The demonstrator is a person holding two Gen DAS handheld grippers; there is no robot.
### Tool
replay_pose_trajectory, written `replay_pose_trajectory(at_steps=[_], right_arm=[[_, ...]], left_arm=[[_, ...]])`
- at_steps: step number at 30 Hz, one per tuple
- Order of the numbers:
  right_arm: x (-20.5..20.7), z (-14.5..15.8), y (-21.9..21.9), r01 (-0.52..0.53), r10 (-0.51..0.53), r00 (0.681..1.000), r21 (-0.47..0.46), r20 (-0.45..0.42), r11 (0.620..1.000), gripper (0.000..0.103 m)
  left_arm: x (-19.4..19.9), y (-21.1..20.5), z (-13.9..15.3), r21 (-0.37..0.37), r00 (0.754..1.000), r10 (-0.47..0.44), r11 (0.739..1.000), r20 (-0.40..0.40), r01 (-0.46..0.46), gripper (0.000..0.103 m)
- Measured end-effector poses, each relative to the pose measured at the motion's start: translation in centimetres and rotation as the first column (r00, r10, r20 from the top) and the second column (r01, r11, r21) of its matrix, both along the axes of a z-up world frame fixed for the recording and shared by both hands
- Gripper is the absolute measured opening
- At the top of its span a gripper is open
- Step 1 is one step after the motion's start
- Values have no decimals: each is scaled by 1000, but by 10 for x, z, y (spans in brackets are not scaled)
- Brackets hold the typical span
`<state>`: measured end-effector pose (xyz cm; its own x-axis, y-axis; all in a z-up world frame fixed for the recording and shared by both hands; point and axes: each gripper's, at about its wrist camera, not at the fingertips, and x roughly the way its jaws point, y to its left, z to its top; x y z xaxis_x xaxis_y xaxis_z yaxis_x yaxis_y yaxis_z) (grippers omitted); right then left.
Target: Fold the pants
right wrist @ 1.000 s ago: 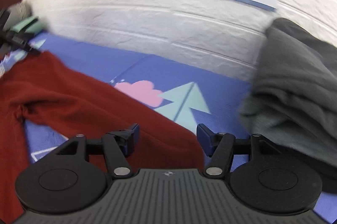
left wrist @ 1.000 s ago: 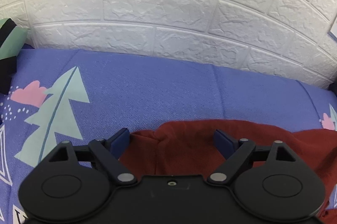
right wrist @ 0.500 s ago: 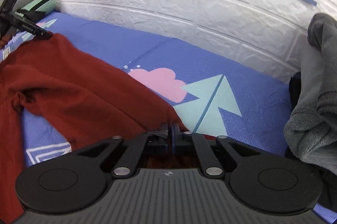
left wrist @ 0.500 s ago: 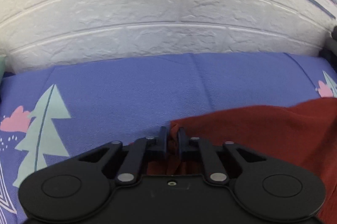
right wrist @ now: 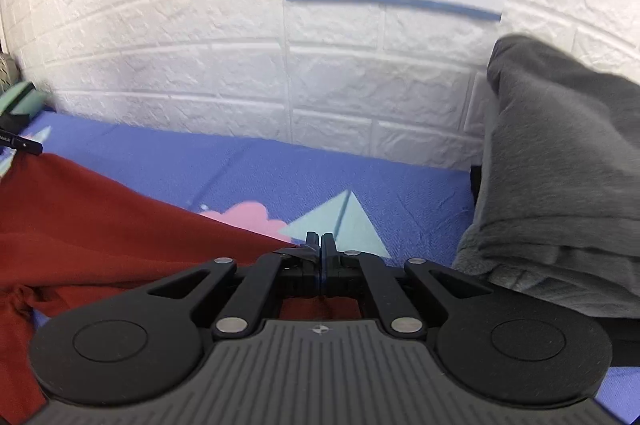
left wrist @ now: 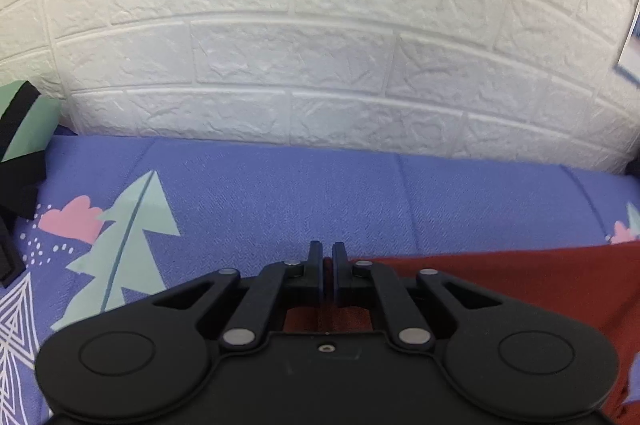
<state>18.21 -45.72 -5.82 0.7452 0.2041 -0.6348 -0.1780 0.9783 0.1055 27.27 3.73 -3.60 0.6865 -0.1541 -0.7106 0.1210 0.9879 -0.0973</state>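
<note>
Well clear blue sheet (left wrist: 280, 193) beyond pants (left wrist: 520, 289) edge

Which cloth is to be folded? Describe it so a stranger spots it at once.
Start at the white brick wall and drop to the blue printed sheet below it. The red pants lie spread there, an edge pinched in the right tongs. The grey pile on the right is bunched and plush; the pants are flat, thin and the only red thing.

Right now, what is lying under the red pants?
The red pants lie on a blue printed sheet; a pink cloud shows at their edge. Whatever print lies beneath them is covered. Both grippers pinch the cloth.
</note>
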Motion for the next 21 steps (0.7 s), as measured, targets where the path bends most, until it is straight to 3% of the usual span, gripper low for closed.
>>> replay_pose_trajectory(at_steps=[7,14,17,21], right_arm=[[-64,47,0,-26,21,995,43,102,999,0],[-169,79,15,-77,76,982,0,174,997,0],[-213,84,19,-89,90,979,-14,183,996,0],[-255,61,25,-73,75,993,-19,91,997,0]], left_arm=[[-63,20,48,-121,996,-6,992,93,18,0],[-161,39,80,-161,986,-20,986,163,46,0],[-203,53,80,-181,985,-13,983,171,44,0],[-253,61,51,-184,994,-10,983,106,29,0]])
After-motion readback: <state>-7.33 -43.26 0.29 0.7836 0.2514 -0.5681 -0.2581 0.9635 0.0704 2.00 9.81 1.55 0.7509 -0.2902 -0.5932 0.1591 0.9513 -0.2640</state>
